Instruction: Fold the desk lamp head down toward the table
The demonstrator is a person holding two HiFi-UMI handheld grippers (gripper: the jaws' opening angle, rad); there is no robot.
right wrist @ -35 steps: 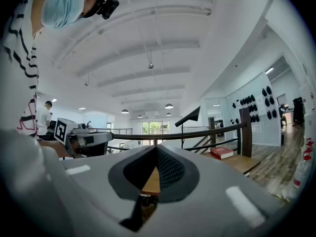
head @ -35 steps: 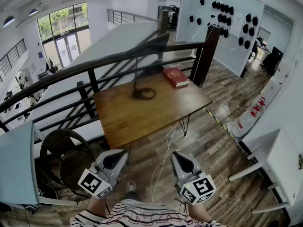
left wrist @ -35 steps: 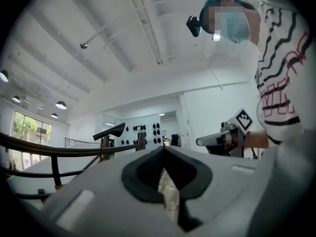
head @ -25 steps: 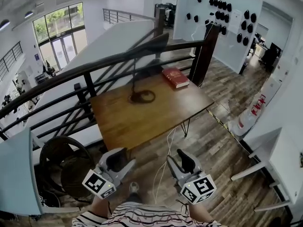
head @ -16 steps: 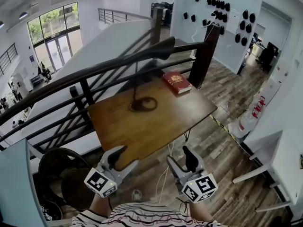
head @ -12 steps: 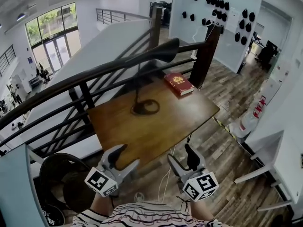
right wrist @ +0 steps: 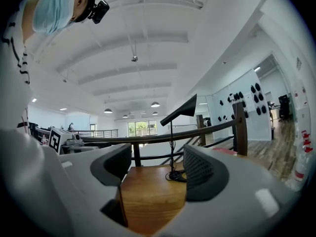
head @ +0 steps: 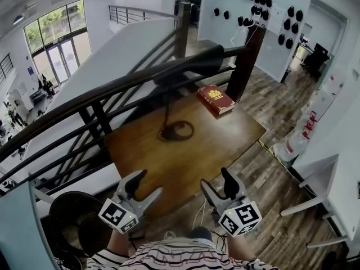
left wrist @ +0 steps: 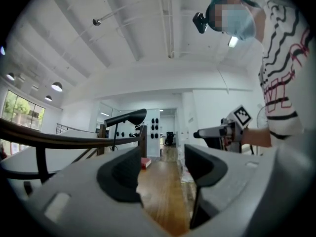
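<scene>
Progress: not begun; lamp head (head: 209, 61) is raised on its stem, up by the railing (head: 112, 89), untouched.
Lamp base (head: 177, 131): on the table (head: 236, 136), far half, well ahead of both grippers.
Left gripper (head: 145, 185): jaws apart, nothing between.
Right gripper (head: 216, 180): jaws wide apart, nothing between.
Remaining: reach the head, fold it down.
Count: one lamp, one red book (head: 218, 99), two grippers.

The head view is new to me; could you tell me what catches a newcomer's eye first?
A black desk lamp stands upright at the far side of the wooden table, its head raised before the dark railing. A red book lies at the table's far right corner. At the near edge, the left gripper and right gripper hover open and empty.
</scene>
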